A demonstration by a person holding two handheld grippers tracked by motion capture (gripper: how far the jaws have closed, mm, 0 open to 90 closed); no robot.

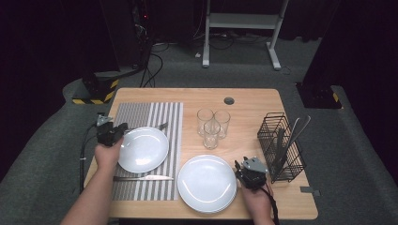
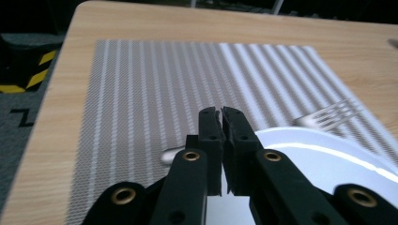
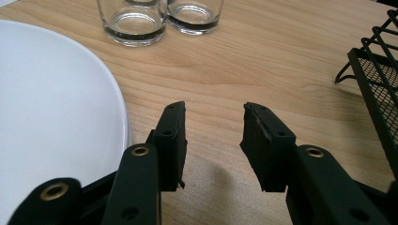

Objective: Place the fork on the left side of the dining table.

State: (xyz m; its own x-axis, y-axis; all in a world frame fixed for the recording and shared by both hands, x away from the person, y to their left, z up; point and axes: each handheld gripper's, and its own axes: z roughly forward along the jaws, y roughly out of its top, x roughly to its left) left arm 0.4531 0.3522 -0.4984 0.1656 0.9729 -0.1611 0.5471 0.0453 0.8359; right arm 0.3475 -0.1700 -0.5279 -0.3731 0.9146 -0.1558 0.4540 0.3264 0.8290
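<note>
A: What is the left gripper (image 1: 111, 133) doing?

B: It is at the left edge of the white plate (image 1: 143, 149) on the striped placemat (image 1: 141, 112). In the left gripper view its fingers (image 2: 210, 136) are pressed nearly together, and they look to be pinching the plate's rim, though the contact itself is hidden below them. I'd judge the plate is being set in place or nudged.

A: So where does the plate sit?

B: On the right half of the placemat, with a fork (image 1: 162, 126) poking out from behind its far edge and a knife (image 1: 143, 177) lying just in front of it.

A: And the right gripper (image 1: 249, 171)?

B: It rests on the counter (image 1: 253, 101) between the stack of plates (image 1: 206, 183) and the wire basket (image 1: 281, 146), fingers (image 3: 171, 140) spread, holding nothing.

A: How should the step be done well?

B: Keep the plate flat and move it slowly, so it does not ride up on the fork or shove the knife. Centre it between them, then open the fingers fully before drawing away sideways. Keep clear of the three glasses (image 1: 212, 124).
</note>
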